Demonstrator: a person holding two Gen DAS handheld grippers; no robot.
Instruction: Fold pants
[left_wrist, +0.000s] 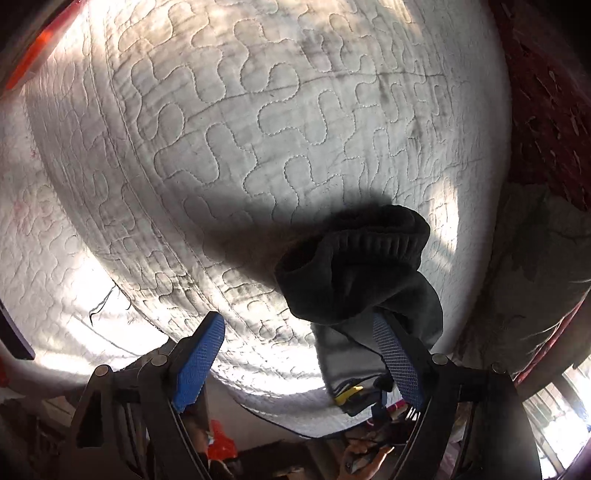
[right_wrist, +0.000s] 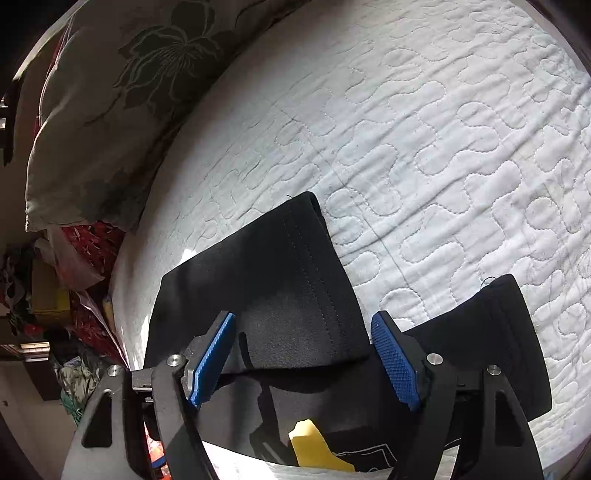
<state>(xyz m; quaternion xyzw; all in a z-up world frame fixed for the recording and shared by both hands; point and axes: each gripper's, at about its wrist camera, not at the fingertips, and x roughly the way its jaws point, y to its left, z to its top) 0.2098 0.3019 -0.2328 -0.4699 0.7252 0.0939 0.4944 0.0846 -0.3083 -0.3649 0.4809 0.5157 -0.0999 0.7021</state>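
The black pants lie on a white quilted bed cover (right_wrist: 424, 129). In the right wrist view both leg ends show: one leg (right_wrist: 280, 288) runs between the open blue pads, the other leg end (right_wrist: 506, 332) lies to the right. My right gripper (right_wrist: 303, 354) is open just above the leg and holds nothing. In the left wrist view the ribbed waistband (left_wrist: 354, 258) is bunched and hangs over the right blue pad (left_wrist: 397, 354). My left gripper (left_wrist: 299, 350) is open wide, with the cloth draped on one finger only.
A grey flowered pillow (right_wrist: 110, 110) lies at the bed's left edge, with red patterned cloth (left_wrist: 546, 110) beside it. The bed's edge (left_wrist: 280, 413) drops to a cluttered floor (right_wrist: 44, 332). A yellow patch (right_wrist: 314, 446) shows on the pants.
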